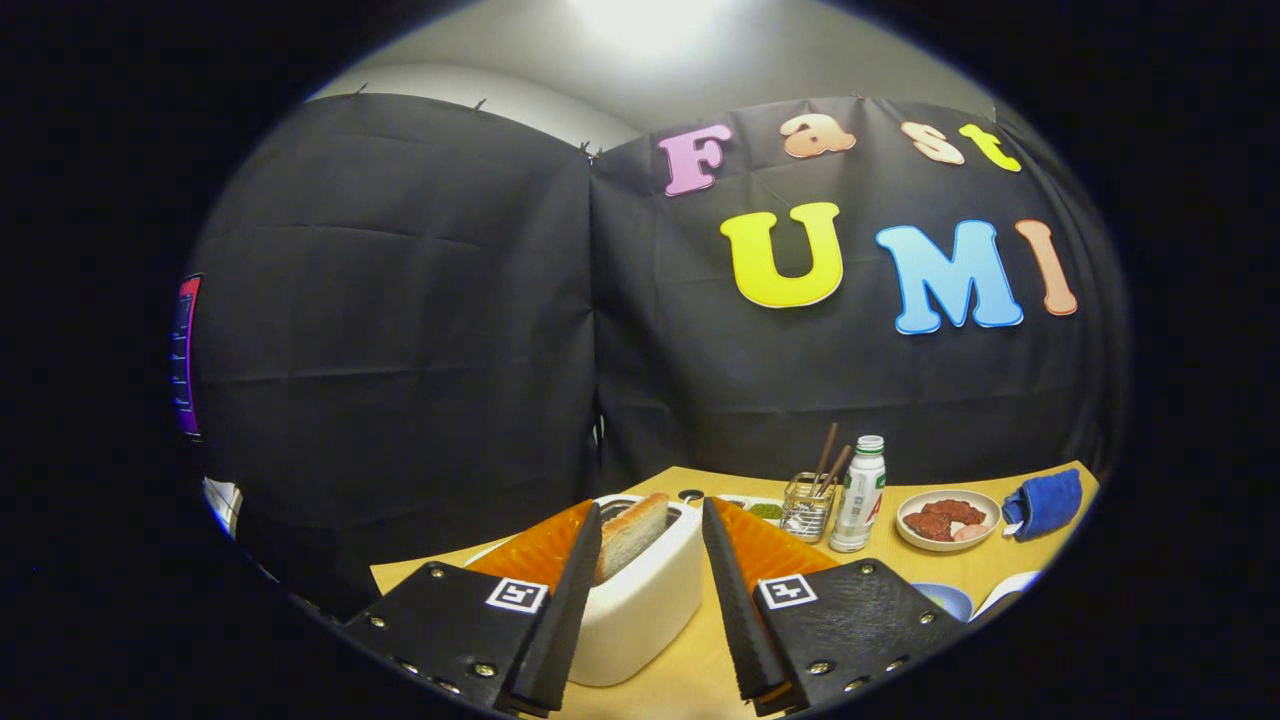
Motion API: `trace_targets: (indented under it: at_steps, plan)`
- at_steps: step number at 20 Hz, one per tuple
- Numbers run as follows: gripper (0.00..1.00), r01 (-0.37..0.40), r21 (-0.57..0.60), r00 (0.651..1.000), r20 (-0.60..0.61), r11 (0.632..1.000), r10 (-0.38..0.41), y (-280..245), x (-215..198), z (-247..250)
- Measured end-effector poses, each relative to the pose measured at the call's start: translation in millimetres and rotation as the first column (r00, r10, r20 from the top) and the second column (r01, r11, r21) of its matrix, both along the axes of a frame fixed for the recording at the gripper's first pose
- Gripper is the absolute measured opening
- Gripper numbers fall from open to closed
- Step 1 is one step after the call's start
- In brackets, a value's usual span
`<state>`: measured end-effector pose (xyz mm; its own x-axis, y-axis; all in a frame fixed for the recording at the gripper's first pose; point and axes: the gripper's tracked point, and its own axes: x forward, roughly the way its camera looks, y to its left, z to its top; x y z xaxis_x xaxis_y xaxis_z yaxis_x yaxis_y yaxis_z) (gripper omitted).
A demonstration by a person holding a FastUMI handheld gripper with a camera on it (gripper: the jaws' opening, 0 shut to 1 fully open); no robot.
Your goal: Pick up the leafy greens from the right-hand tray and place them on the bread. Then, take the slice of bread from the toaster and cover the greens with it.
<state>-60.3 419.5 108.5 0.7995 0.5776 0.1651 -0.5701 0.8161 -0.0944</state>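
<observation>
Your gripper (650,590) hovers with jaws wide, straddling the white toaster (640,600) on the counter (985,570), its bread slice (632,535) not yet gripped or lifted out.

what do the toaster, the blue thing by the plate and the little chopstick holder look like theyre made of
Toaster: smooth matte white plastic, judging by its rounded, seamless shell; it sits between the open tongs.
Blue thing: soft cloth, folded and fuzzy-looking.
Chopstick holder: shiny metal wire or mesh, seemingly; it glints.
</observation>
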Motion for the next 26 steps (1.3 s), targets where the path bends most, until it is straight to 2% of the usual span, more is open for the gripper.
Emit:
trace_targets:
  at_steps: [5, 13, 15, 16, 17, 19, 20, 26]
  plan:
    - [0.62, 0.006, -0.032, 0.999, -0.034, 0.999, -0.007, 31, 14, -21]
    - [0.62, 0.036, -0.057, 0.994, -0.101, 0.998, -0.041, 42, 46, -47]
    - [0.31, 0.026, -0.057, 0.993, -0.112, 0.998, -0.032, 41, 44, -49]
    - [0.31, 0.007, -0.046, 0.994, -0.112, 0.999, -0.013, 48, 46, -49]
    - [0.16, -0.004, -0.026, 0.993, -0.117, 1.0, 0.001, 42, 29, -44]
    - [0.15, -0.013, 0.004, 0.996, -0.094, 1.0, 0.013, 47, 36, -42]
    - [0.02, -0.026, 0.022, 0.996, -0.087, 0.999, 0.028, 42, 29, -36]
    - [0.02, -0.063, 0.129, 0.998, -0.005, 0.99, 0.064, 23, 13, 7]
